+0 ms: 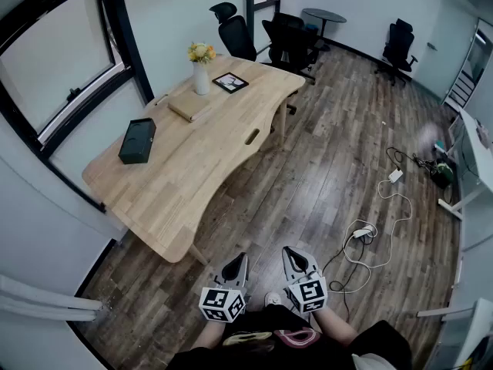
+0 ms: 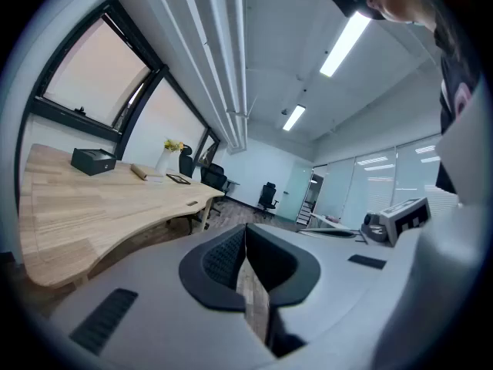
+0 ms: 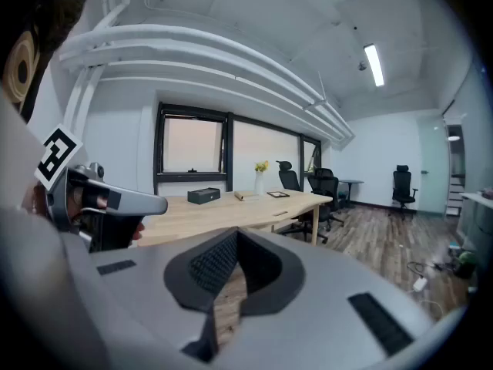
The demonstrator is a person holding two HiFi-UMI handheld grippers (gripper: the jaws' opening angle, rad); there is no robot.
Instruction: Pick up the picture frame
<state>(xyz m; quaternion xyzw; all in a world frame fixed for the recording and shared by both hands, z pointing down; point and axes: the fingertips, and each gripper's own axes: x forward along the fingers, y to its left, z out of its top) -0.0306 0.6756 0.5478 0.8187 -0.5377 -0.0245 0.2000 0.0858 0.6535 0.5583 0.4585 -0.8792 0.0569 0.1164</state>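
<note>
Head view: probably flowers (image 1: 201,52) in vase (image 1: 202,80)

Desk (image 1: 192,168): pale wood with visible grain. Floor (image 1: 323,176): dark brown streaky planks. Box (image 1: 137,141): black. Picture frame (image 1: 230,82): black border, lighter centre. Vase (image 1: 202,79) white, flowers (image 1: 201,52) yellow-orange. Notebook (image 1: 189,107) tan. Office chairs (image 1: 235,33) black. Window frames (image 1: 127,45) black. Left gripper (image 1: 241,257) and right gripper (image 1: 290,250): grey with black textured pads; cubes white with black square markers. Cable (image 1: 385,241) white.

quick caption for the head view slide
Left gripper and right gripper shut and empty over the floor; picture frame lies untouched far across the desk.
</note>
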